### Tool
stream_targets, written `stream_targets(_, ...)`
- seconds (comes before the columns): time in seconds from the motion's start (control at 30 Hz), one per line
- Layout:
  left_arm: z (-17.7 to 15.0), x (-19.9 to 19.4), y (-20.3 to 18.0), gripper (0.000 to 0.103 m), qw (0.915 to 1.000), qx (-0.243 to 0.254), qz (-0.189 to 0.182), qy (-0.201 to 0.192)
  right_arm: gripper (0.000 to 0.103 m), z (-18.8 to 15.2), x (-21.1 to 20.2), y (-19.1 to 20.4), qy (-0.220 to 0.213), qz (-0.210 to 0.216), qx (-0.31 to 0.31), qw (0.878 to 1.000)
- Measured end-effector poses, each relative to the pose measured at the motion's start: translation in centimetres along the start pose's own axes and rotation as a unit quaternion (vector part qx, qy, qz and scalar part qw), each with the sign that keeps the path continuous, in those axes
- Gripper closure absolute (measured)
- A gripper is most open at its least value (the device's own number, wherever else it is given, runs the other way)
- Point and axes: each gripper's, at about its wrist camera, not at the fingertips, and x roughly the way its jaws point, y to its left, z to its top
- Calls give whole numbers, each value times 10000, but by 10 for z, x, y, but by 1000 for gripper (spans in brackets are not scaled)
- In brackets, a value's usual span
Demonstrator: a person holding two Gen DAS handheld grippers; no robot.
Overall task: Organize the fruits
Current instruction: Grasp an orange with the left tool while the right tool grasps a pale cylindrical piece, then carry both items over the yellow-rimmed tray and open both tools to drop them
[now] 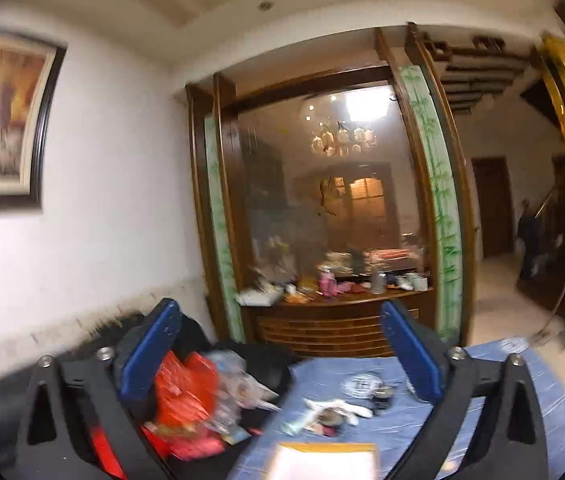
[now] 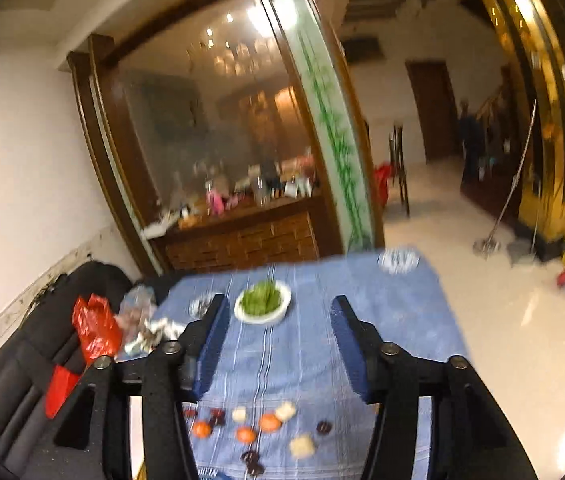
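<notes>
In the right wrist view several small fruits lie loose on the blue cloth: orange ones point(image 2: 269, 422), pale ones point(image 2: 301, 445) and dark red ones point(image 2: 323, 427). A white plate with green leaves point(image 2: 263, 302) stands farther back. My right gripper point(image 2: 280, 312) is open and empty, held above the cloth between the fruits and the plate. My left gripper point(image 1: 280, 320) is open and empty, raised over the table's left part, pointing at the room. No fruit shows in the left wrist view.
The table with the blue cloth point(image 2: 402, 320) holds a glass ashtray point(image 1: 362, 385), wrappers point(image 1: 334, 410) and a patterned dish point(image 2: 398, 260). A black sofa point(image 2: 14, 360) with red bags point(image 2: 96, 328) stands left. A wooden cabinet point(image 1: 334, 328) is behind. Tiled floor lies to the right.
</notes>
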Motion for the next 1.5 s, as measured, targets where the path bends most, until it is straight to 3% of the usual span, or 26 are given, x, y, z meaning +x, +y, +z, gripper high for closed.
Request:
stream_targets(0.03, -8, 4, -5, 0, 9999, 46, -136, 64, 29, -2, 1, 4, 26, -26, -69, 10000)
stream_targets(0.1, -34, 13, -18, 0, 9975, -41, -584, 391, 24, -26, 17, 12, 374, -9, -231, 9990)
stream_targets(0.2, -96, 35, -49, 0, 9816, -325, -1488, 1153, 25, -95, 68, 17, 1278, 77, -471, 9906)
stream_targets(0.27, -147, 52, -77, 0, 9602, -578, -2084, 1767, 32, -141, 103, 10, 1840, 95, -447, 9819)
stream_targets(0.33, -194, 71, -104, 2, 9381, -682, -2510, 2289, 52, -187, 139, -2, 2378, -1, -342, 9707)
stream_targets(0.37, -217, 79, -120, 13, 9270, -699, -2632, 2580, 53, -204, 153, -8, 2534, -101, -328, 9668)
stream_targets(0.4, -237, 88, -132, 32, 9163, -686, -2751, 2828, 53, -216, 164, -13, 2609, -154, -304, 9648)
stream_targets(0.47, -270, 105, -154, 47, 8892, -714, -2999, 3382, 53, -227, 180, -23, 2695, -123, -175, 9628)
stream_targets(0.53, -296, 117, -169, 47, 8686, -831, -3092, 3782, 53, -234, 193, -26, 2762, -31, -143, 9610)
stream_targets(0.57, -306, 122, -178, 47, 8624, -797, -3089, 3931, 53, -238, 199, -26, 2768, -39, -200, 9607)
stream_targets(0.7, -319, 125, -213, 47, 8615, -408, -3083, 4013, 54, -250, 215, -28, 2849, 88, -249, 9582)
stream_targets(0.73, -321, 128, -222, 47, 8597, -313, -3093, 4053, 62, -253, 213, -28, 2704, 79, -285, 9623)
stream_targets(1.07, -352, 151, -292, 47, 8581, 409, -3167, 4020, 62, -249, 206, -45, 2625, 402, 324, 9636)
stream_targets(1.2, -368, 154, -308, 48, 8474, 676, -3262, 4134, 62, -244, 203, -45, 2526, 447, 350, 9659)
stream_targets(1.23, -372, 154, -311, 51, 8424, 686, -3310, 4196, 62, -244, 203, -43, 2531, 455, 305, 9659)
stream_targets(1.27, -375, 153, -311, 65, 8422, 694, -3313, 4196, 62, -245, 203, -41, 2539, 455, 268, 9658)
stream_targets(1.3, -373, 151, -310, 73, 8467, 698, -3306, 4111, 62, -245, 204, -38, 2556, 449, 205, 9655)
stream_targets(1.37, -368, 149, -304, 73, 8458, 521, -3319, 4144, 62, -247, 205, -36, 2574, 443, 137, 9652)
stream_targets(1.5, -346, 138, -273, 73, 8667, 148, -3147, 3868, 62, -248, 204, -35, 2530, 402, 36, 9666)
